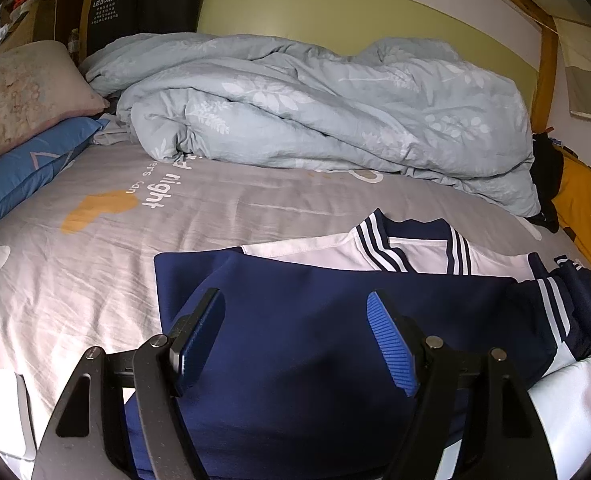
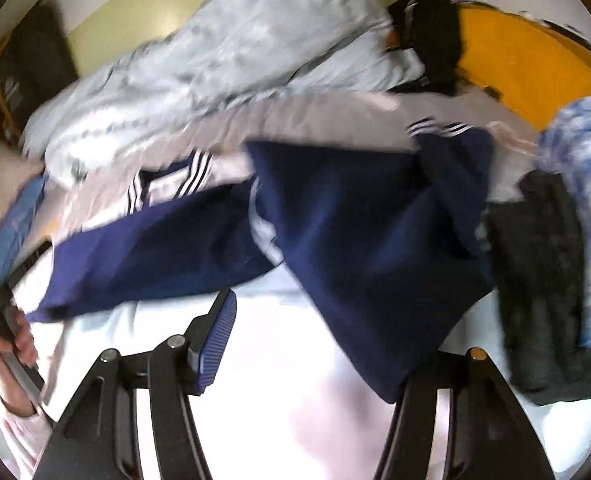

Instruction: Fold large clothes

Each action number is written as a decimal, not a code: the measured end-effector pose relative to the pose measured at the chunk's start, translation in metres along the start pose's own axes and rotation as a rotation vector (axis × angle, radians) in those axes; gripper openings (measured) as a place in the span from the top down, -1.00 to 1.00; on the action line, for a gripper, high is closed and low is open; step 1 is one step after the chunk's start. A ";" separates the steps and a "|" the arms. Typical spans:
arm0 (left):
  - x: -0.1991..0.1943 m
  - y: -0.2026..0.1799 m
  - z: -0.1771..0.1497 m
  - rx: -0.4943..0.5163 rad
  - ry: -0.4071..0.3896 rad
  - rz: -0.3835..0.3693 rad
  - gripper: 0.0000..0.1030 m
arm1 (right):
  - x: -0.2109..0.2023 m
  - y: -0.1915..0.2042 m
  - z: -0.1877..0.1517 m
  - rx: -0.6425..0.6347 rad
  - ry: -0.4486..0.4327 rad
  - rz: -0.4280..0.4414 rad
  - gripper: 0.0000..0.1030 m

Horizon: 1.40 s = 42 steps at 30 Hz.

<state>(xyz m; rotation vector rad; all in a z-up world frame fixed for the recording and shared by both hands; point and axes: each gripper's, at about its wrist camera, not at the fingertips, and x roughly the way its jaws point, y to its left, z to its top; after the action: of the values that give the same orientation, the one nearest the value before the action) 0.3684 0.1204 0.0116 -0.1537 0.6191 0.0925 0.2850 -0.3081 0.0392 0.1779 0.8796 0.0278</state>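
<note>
The navy-and-white jacket [image 1: 335, 320] lies spread on the bed's grey printed sheet [image 1: 95, 280], collar [image 1: 411, 248] toward the rumpled pale-blue duvet [image 1: 315, 108]. A navy sleeve is already laid across the chest in the left wrist view. The step in hand looks like the sleeve fold: in the blurred right wrist view the other navy sleeve [image 2: 375, 240] drapes slantwise over the white body, its striped cuff toward the far edge.

The left gripper [image 1: 295, 344] hovers just above the navy cloth, its jaws spread wide with nothing pinched between them. The right gripper [image 2: 315, 344] also has its jaws parted. The sleeve's lower corner hangs in front of the right-hand jaw and hides its pad, so whether any cloth is touching that pad cannot be told; no pinch shows.

A dark folded garment [image 2: 543, 280] and a blue-white patterned cloth [image 2: 583, 200] lie beside the jacket.

Next, the sleeve probably needs smoothing flat along the body. Then both grippers would take the hem and bring it toward the collar.
</note>
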 end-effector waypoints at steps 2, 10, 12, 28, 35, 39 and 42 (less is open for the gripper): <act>0.000 0.000 0.000 0.001 -0.001 -0.001 -0.41 | -0.004 -0.009 0.012 0.034 -0.032 -0.031 -0.09; 0.000 -0.002 -0.001 0.014 -0.006 0.005 -0.41 | -0.037 -0.013 0.030 0.031 -0.092 -0.065 -0.19; 0.000 -0.003 -0.001 0.014 -0.006 0.011 -0.41 | -0.044 -0.008 0.030 0.022 -0.105 -0.074 -0.19; 0.002 -0.010 -0.004 0.045 0.002 0.004 -0.41 | 0.147 -0.089 0.141 0.052 0.196 -0.466 -0.17; 0.001 -0.010 -0.004 0.038 0.004 -0.009 -0.41 | 0.173 -0.130 0.129 0.152 0.184 -0.484 -0.07; 0.000 -0.011 -0.004 0.034 -0.001 -0.017 -0.40 | 0.163 -0.122 0.130 0.132 0.130 -0.393 0.92; -0.003 -0.008 -0.002 0.009 -0.012 -0.013 -0.06 | 0.131 -0.100 0.142 0.083 -0.003 -0.400 0.92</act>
<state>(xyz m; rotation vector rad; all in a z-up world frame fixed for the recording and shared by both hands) 0.3659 0.1120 0.0122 -0.1485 0.6069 0.0784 0.4731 -0.4146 0.0106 0.0765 0.9008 -0.3816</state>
